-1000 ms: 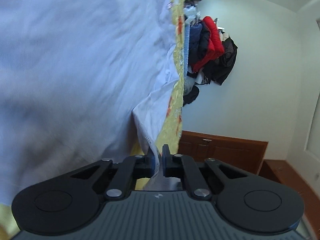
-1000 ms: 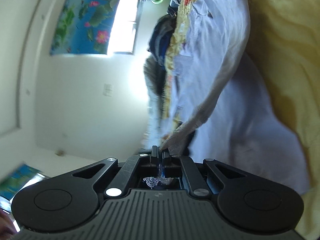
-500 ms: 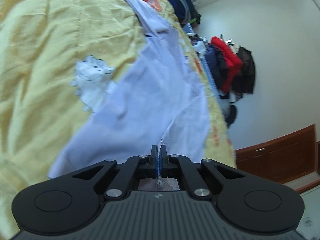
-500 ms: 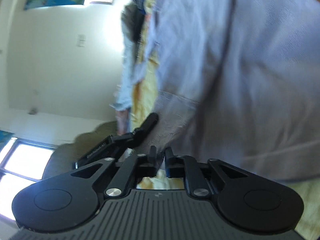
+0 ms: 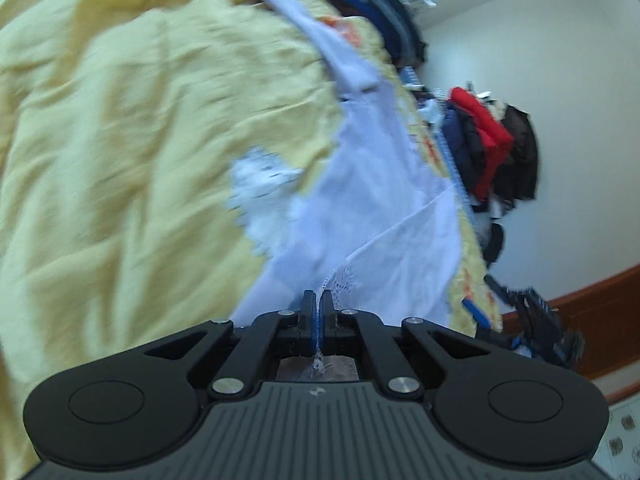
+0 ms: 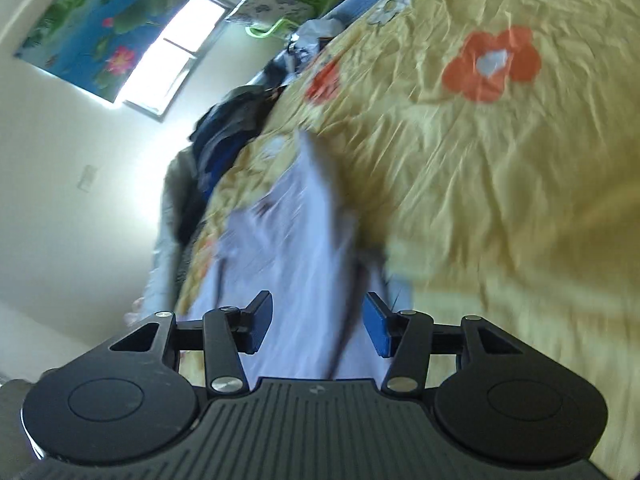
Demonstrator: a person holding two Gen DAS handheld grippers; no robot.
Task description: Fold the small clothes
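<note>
White garment (image 5: 384, 216) lace hem pinched in left hand-held gripper (image 5: 317, 312), right hand-held gripper (image 6: 318, 326) angled down, jaws opening over it

A small white garment (image 5: 384, 200) with a lace-trimmed edge lies partly folded, rumpled, on the yellow bedspread (image 5: 120, 120).

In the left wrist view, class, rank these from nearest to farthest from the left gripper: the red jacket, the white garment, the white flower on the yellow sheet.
1. white garment: its lace edge is pinched in the left gripper.
2. white flower: just beyond, upper left.
3. red jacket: by the far wall, upper right.
</note>
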